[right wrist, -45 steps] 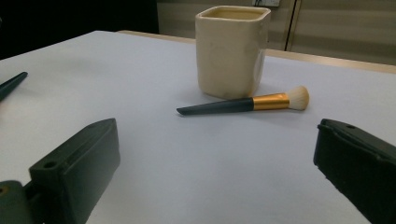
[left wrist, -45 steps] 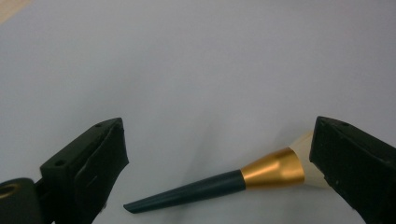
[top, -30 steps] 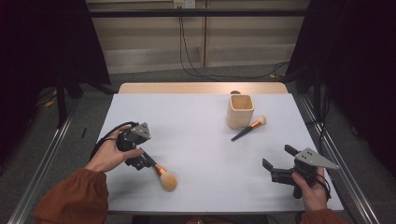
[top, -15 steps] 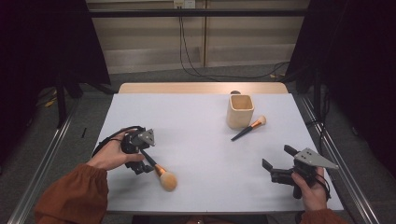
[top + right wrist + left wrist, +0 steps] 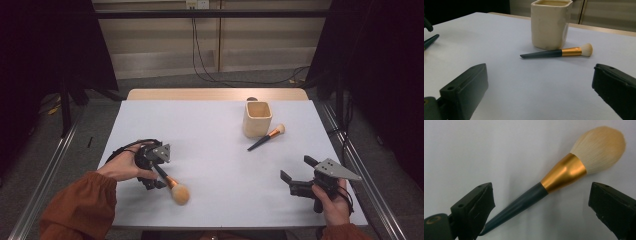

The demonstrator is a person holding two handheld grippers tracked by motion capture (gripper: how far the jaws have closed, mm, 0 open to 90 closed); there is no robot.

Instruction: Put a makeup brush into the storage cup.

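Jaws of the left gripper (image 5: 541,207) stand wide apart, one on each side of the large brush (image 5: 564,173), whose dark handle runs between them without touching either pad, as far as the left gripper view shows. That brush lies flat on the white table (image 5: 210,150), its pale bristle head pointing toward five o'clock in the high view, near the front edge at about seven o'clock from the table's middle. So the grasp is lined up but not yet made.

Jaws of the right gripper (image 5: 539,92) are likewise spread and hold nothing; the gripper sits at about four o'clock on the table, aimed at the small brush (image 5: 556,53). That brush lies on the table just beside the cream cup (image 5: 550,23), bristles toward the cup's right in the right gripper view, well apart from the jaws.

Judging by this layout, the work is putting both brushes into the cup, and it is at its start: the cup looks empty from above, both brushes are on the table, and closing, lifting and dropping in remain for each.
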